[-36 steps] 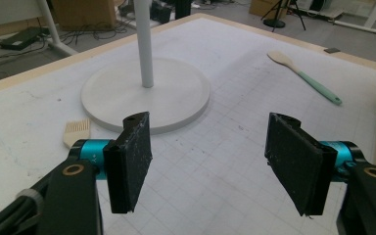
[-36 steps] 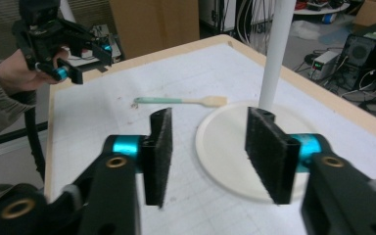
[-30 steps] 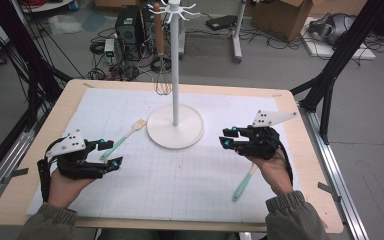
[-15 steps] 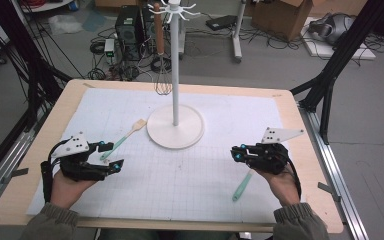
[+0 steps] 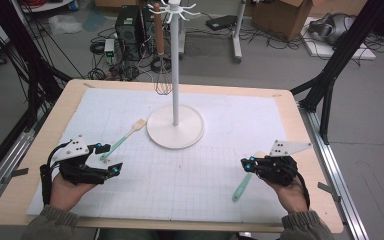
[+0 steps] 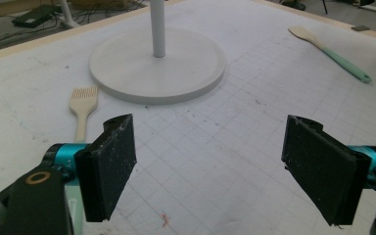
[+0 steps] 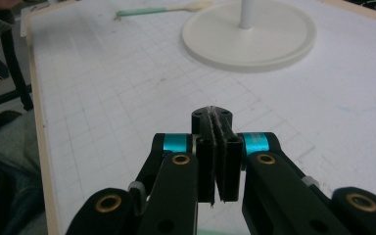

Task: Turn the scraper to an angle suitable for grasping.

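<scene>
No text, label, brand or number can be read anywhere. The mat (image 5: 190, 170) carries only a plain grid.

On your left lies a brush (image 5: 124, 138) with a pale wooden head and a mint-green handle, flat on the white gridded mat and slanted so its bristles point far and right toward the stand's round base, its handle end nearest you. On your right you have a spatula (image 5: 242, 185) with a mint-green handle, also lying flat near the front of the mat, slanted with its handle end toward you and to the left. The two lie well apart, one on either side of the mat.
</scene>
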A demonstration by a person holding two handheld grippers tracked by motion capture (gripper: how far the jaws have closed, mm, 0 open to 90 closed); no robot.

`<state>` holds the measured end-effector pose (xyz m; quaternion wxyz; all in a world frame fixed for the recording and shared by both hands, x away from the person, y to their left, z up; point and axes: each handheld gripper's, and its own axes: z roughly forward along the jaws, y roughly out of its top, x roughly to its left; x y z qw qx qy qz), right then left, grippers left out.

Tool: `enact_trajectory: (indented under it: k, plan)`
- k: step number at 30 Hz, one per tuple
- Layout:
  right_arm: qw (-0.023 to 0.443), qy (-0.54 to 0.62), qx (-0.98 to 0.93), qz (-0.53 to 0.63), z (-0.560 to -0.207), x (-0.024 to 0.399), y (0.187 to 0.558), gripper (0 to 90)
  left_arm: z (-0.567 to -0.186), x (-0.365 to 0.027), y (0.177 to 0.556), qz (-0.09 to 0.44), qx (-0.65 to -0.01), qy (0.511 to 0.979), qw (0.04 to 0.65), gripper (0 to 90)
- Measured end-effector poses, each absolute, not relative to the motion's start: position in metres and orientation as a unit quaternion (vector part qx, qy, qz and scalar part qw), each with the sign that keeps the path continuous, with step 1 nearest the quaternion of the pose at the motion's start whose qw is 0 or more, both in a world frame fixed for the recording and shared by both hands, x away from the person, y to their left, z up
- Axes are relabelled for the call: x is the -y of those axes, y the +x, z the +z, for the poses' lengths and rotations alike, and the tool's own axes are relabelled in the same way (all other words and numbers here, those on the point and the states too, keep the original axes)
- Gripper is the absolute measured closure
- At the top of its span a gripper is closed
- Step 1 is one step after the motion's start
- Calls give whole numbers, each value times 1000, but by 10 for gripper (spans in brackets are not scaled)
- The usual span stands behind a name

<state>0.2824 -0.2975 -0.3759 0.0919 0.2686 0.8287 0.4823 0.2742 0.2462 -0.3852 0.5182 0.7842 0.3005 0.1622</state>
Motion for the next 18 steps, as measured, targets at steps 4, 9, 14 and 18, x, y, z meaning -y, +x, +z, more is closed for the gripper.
enact_trajectory:
  k: [4,9,14,18]
  plan:
    - [92,270,-831,477,-384,302,275,892,-387,-248,272,165,-302,785,515,179]
    - [80,272,-841,461,-398,306,268,892,-388,-249,271,170,-306,783,515,156]
    - [67,267,-849,452,-412,310,261,893,-389,-249,271,170,-308,782,515,148]
    - [60,261,-856,442,-423,311,257,893,-390,-247,272,168,-308,782,514,146]
